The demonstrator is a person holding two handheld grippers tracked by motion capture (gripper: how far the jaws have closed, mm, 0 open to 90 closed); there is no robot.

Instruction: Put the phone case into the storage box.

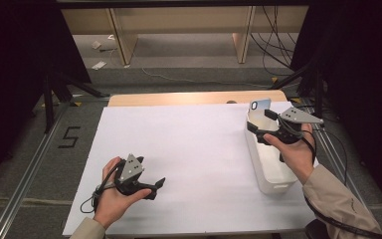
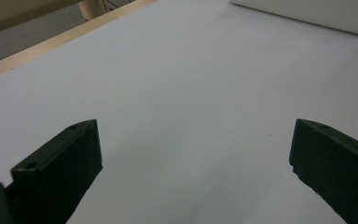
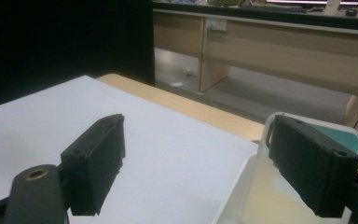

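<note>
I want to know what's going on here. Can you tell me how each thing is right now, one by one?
Left gripper: jaws open, nothing between them, low over the white sheet.
Right gripper: jaws open, nothing between them, above the bin's far end.
White bin: upright on the sheet's right side, no lid.
Teal-faced flat thing: leaning upright at the bin's far end.

1. A white plastic bin [image 1: 271,172], long and rectangular, open at the top, stands on the right side of the worktop with its long side running from near to far.
2. A phone case [image 1: 260,105] with a pale blue back, a white rim and a dark camera cut-out near its top corner stands upright at the far end of the bin, leaning against the far wall; its top pokes above the rim.
3. In the right gripper view the case [image 3: 349,140] shows teal, partly hidden behind a jaw.
</note>
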